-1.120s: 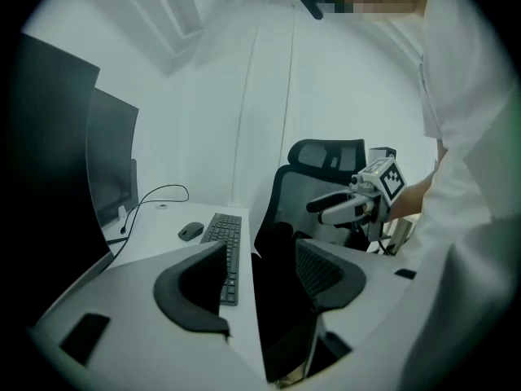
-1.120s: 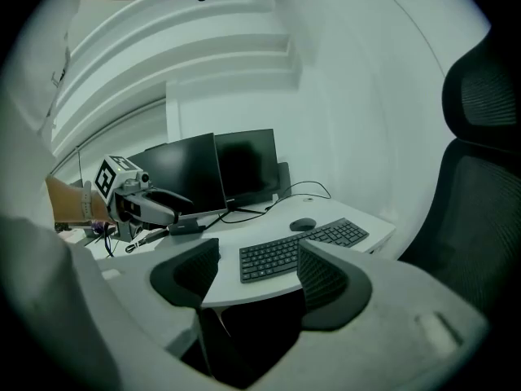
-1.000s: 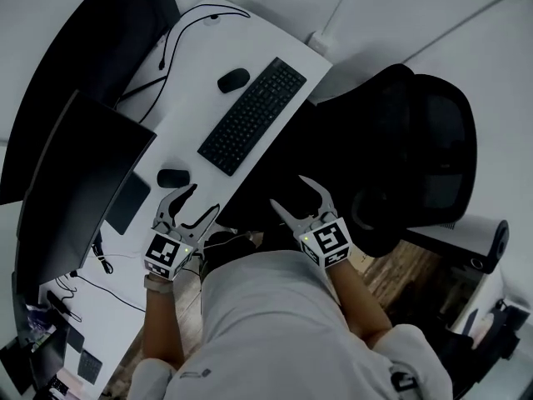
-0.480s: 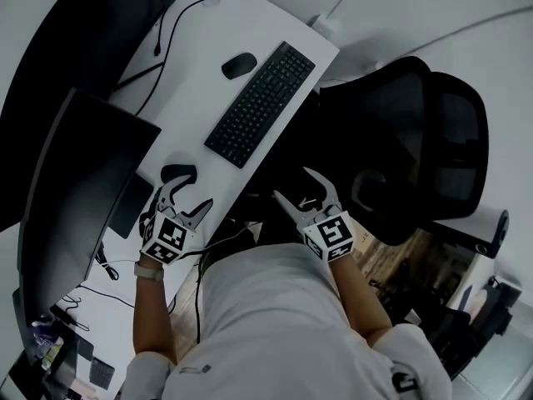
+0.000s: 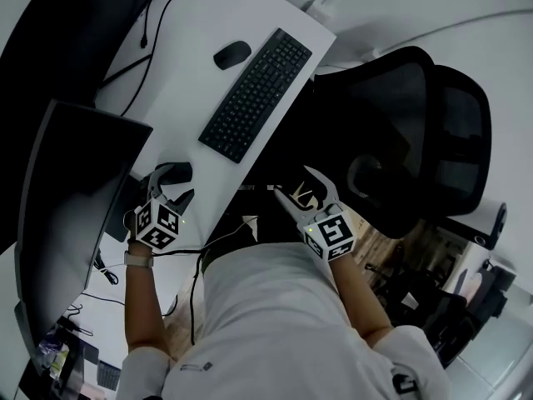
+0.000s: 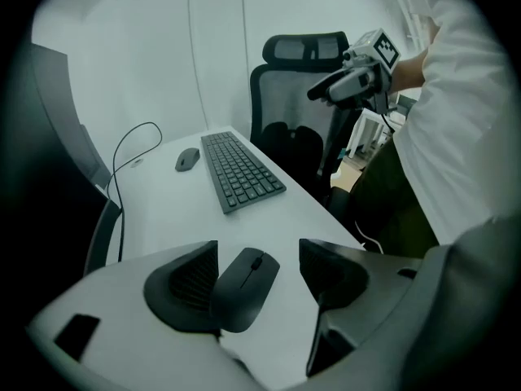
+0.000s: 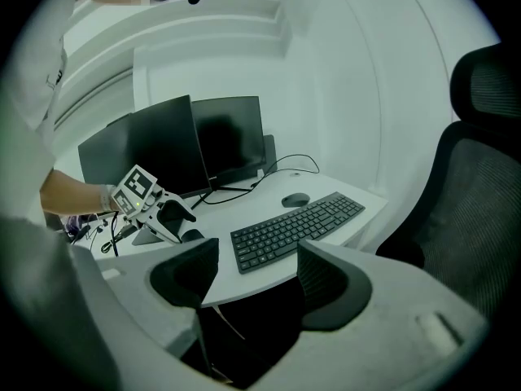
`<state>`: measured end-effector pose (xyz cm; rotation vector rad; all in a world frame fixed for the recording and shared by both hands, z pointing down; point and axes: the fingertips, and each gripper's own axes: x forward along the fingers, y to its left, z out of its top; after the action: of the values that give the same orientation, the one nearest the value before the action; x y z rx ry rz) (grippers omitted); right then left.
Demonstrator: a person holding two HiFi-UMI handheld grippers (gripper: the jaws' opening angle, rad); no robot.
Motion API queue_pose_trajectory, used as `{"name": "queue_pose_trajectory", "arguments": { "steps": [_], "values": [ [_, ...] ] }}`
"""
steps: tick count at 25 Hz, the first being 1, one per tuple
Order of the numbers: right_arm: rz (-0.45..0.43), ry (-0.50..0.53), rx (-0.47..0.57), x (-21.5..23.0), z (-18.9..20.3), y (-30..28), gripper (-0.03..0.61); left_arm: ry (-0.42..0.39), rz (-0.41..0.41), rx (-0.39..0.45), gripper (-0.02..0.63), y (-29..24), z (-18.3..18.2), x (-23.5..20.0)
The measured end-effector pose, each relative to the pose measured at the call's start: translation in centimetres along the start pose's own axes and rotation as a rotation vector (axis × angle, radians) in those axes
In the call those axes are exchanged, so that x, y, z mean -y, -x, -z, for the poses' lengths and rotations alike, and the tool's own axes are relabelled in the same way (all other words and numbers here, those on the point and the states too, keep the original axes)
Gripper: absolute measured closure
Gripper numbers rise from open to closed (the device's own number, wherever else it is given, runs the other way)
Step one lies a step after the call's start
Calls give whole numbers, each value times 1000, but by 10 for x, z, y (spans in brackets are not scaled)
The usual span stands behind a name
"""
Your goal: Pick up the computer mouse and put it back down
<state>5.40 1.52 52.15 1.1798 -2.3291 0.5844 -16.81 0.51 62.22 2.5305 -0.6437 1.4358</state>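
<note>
Black on the white counter (image 5: 187, 98), the computer mouse (image 6: 244, 287) lies flat between the two jaws of the left claw (image 6: 259, 259), which is spread wide and has come down around it. The mouse is not centred in the gap. It sits close against the jaw on the monitor side, though I cannot tell whether they touch, and a clear strip of bare counter separates it from the other jaw. Its scroll wheel points away from the claw, towards the keyboard (image 5: 254, 94). The spot is near the counter's front edge, just beside the foot of the dark monitor (image 5: 71, 198).

The keyboard runs along that same front edge, well apart from the claw. A second mouse (image 5: 231, 54) lies just beyond it, towards the far end, where a thin cable (image 5: 166, 7) loops across the surface.

The right claw (image 7: 256, 259) is off the counter, past its front edge. It hangs in the air beside the black mesh chair (image 5: 400, 140), with its jaws wide apart and nothing between them.
</note>
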Motion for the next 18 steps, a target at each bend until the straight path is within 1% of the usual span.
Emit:
{"name": "queue_pose_trajectory", "arguments": {
  "steps": [4,10,12,15,18],
  "values": [
    [6,-6,-23,6,6,-2,279,-77,15,-81,313,-15,17,-5],
    [15,-29,-47,13,17,-6,279,-140,39,-161,302,-35,37,-6],
    [18,-33,-49,15,18,-5,279,-149,44,-178,301,-39,41,-9],
    [25,-40,-51,16,18,-5,279,-138,67,-184,301,-44,44,-11],
    [32,-46,-54,16,20,-3,279,-150,80,-195,301,-49,47,-11]
  ]
}}
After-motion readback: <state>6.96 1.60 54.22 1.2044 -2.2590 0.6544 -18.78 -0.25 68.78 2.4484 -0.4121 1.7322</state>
